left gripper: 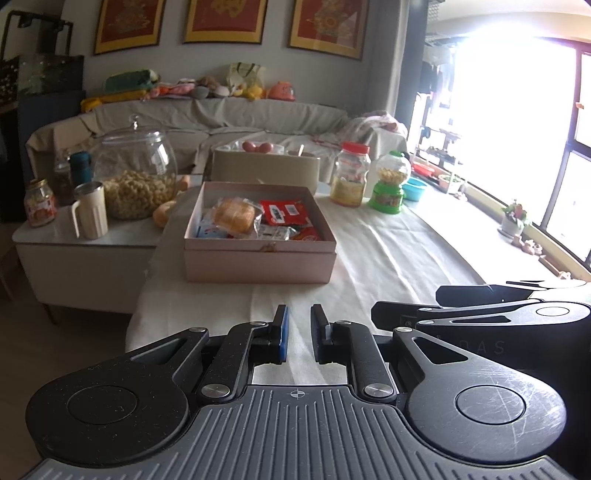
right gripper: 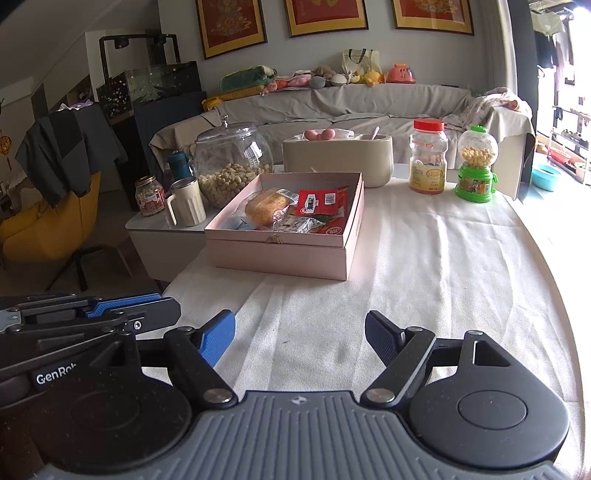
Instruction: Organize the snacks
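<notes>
Right wrist: pink box [right gripper: 284, 254] snack-filled.

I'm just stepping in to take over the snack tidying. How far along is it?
It looks nearly finished. Done: wrapped snacks, including a bread bun and a red packet, lie inside the open pink box, and no loose snacks show on the white cloth. In hand: nothing; the left tongs are shut and empty, the right tongs open and empty. Left: the box has no lid on it.

Three framed pictures [right gripper: 325, 14] are hung at twelve o'clock above a covered sofa [right gripper: 332, 107]; a fish tank [right gripper: 155, 88] is seen at ten o'clock, a yellow chair [right gripper: 44, 229] at nine
</notes>
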The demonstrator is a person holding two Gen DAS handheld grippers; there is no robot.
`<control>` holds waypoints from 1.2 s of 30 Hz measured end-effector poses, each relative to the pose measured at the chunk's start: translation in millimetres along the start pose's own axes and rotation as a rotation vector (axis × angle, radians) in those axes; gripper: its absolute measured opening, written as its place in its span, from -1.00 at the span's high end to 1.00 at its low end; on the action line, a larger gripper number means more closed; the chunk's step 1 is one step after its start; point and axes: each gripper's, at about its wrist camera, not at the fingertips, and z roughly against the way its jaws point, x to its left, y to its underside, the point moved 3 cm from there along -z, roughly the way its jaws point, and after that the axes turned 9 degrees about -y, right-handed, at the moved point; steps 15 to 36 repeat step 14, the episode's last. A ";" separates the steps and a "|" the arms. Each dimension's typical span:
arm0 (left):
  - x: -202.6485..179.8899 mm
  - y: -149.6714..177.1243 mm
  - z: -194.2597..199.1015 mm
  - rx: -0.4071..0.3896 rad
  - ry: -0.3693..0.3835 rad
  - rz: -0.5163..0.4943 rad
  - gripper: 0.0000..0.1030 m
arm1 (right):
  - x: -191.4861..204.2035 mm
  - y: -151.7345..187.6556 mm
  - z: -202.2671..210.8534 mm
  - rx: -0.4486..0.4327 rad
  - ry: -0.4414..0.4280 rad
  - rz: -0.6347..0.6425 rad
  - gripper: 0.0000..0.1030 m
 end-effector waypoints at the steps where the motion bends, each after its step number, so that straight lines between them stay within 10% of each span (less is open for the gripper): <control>1: 0.0 0.0 -0.1 0.000 0.000 0.000 0.68 | 0.0 -0.1 0.0 0.000 0.000 0.000 -0.52; 14: 5.6 5.2 -15.6 0.021 -0.031 0.028 0.68 | -5.6 2.9 -20.7 0.031 -0.043 0.080 -0.86; 36: 5.6 5.2 -15.6 0.021 -0.031 0.028 0.68 | -5.6 2.9 -20.7 0.031 -0.043 0.080 -0.86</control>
